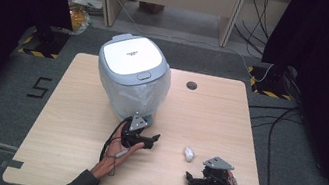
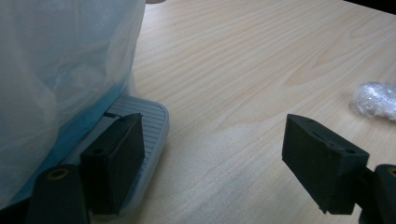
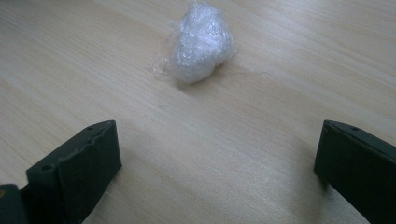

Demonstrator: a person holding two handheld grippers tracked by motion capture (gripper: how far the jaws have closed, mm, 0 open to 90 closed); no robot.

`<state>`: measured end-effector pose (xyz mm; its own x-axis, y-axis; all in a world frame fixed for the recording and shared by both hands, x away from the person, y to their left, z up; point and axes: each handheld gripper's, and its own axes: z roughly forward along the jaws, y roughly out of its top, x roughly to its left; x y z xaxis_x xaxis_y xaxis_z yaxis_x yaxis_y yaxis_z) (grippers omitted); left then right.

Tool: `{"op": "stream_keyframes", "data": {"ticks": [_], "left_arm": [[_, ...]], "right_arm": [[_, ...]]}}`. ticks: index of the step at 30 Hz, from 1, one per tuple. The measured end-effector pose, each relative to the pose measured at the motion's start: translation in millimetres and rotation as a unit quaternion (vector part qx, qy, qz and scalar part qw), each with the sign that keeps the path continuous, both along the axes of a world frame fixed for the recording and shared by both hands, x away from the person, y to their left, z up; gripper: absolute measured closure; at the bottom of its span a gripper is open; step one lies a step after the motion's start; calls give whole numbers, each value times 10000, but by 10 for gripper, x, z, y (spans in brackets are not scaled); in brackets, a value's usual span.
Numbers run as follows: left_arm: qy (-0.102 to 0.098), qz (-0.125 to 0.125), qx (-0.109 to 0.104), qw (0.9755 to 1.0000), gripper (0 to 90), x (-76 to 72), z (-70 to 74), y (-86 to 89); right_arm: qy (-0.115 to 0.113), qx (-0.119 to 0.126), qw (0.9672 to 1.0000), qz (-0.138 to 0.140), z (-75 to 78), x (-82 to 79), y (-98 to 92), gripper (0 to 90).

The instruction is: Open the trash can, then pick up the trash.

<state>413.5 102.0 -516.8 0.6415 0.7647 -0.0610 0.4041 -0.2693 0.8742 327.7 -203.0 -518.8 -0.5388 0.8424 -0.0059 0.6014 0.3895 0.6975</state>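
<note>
Right gripper view puts the crumpled plastic wad [image 3: 200, 43] at upper centre, straight ahead of the right gripper [image 3: 219, 172], whose jaws stand spread wide and empty, nearer than the likewise spread left gripper [image 1: 150, 141].

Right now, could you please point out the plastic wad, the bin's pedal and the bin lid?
plastic wad [image 3: 201, 44], right gripper view, its crumpled middle.
pedal [image 2: 147, 122], left gripper view, ribbed top.
bin lid [image 1: 131, 55], high view, white centre.

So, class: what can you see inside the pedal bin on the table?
The pedal bin has its white lid shut, covering the inside. A clear bag liner hangs over its sides. The left claw hovers open by the foot pedal.
</note>
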Motion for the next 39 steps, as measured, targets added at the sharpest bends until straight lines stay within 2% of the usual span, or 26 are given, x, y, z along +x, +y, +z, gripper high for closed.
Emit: {"op": "stream_keyframes", "data": {"ticks": [5, 8, 13, 24, 33, 34, 35, 36, 39], "left_arm": [[71, -27, 95, 9999, 207, 8, -3, -9], [184, -63, 162, 9997, 209, 30, -8, -16], [372, -149, 483, 9980, 210, 57, -14, -47], [322, -161, 589, 9976, 210, 50, -19, -74], [318, -167, 581, 9977, 210, 52, -19, -73], [319, -169, 590, 9976, 210, 52, -19, -72], [317, -172, 601, 9975, 210, 52, -19, -71], [319, -169, 591, 9976, 209, 52, -19, -72], [302, -169, 621, 9975, 209, 51, -20, -77]], "right_arm": [[6, -7, 10000, 0, 2, -1, -1, 5], [7, -7, 10000, 0, 2, -1, -1, 5], [6, -5, 10000, 0, 1, -1, -1, 4], [6, -7, 10000, -1, 1, -1, -1, 5], [5, 3, 10000, -8, 1, 0, -1, 8], [-21, 32, 10000, -84, 6, -6, -11, 45], [-21, 32, 10000, -84, 6, -6, -11, 45], [-122, 79, 9998, -167, 15, -7, -32, 143], [-160, 197, 9995, -166, 35, -8, -53, 189]]}}
